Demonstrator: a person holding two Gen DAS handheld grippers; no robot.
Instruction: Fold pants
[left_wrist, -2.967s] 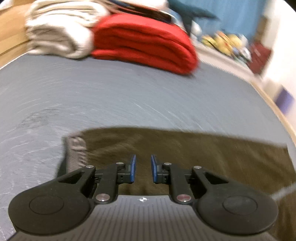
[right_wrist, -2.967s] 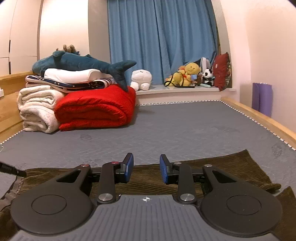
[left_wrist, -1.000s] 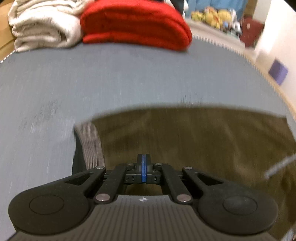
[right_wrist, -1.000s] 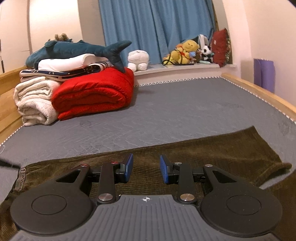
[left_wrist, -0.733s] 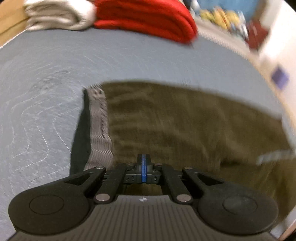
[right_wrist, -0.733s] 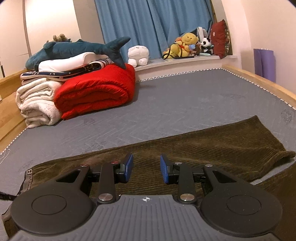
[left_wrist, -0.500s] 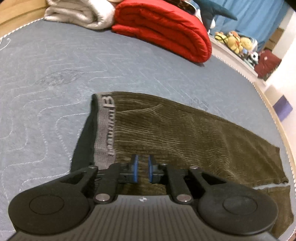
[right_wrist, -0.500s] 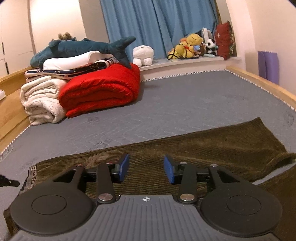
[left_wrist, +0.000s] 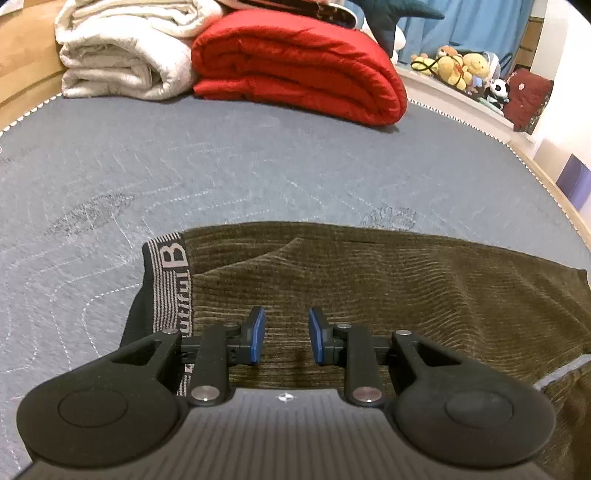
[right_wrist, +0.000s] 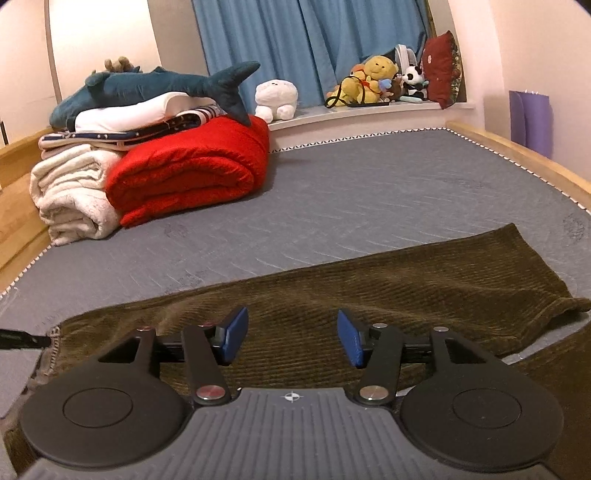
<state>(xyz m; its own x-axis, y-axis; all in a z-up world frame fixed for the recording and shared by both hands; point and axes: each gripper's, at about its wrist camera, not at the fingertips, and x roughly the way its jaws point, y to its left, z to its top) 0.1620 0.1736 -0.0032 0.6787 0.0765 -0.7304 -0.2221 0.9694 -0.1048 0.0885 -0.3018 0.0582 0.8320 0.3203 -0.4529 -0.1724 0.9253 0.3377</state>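
A grey quilted mattress (right_wrist: 369, 192) sits in a wooden bed frame (right_wrist: 517, 155). Folded white (right_wrist: 70, 199) and red blankets (right_wrist: 192, 173) lie at its far left. Blue curtains (right_wrist: 306, 44) hang behind a sill (right_wrist: 369, 112) of plush toys (right_wrist: 369, 81). The walls (right_wrist: 535, 44) are pale.

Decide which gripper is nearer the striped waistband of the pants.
Left. The left gripper hangs just beside the waistband, jaws opening over the pants. The right gripper, also opening, sits farther along the leg, the waistband off at its left.
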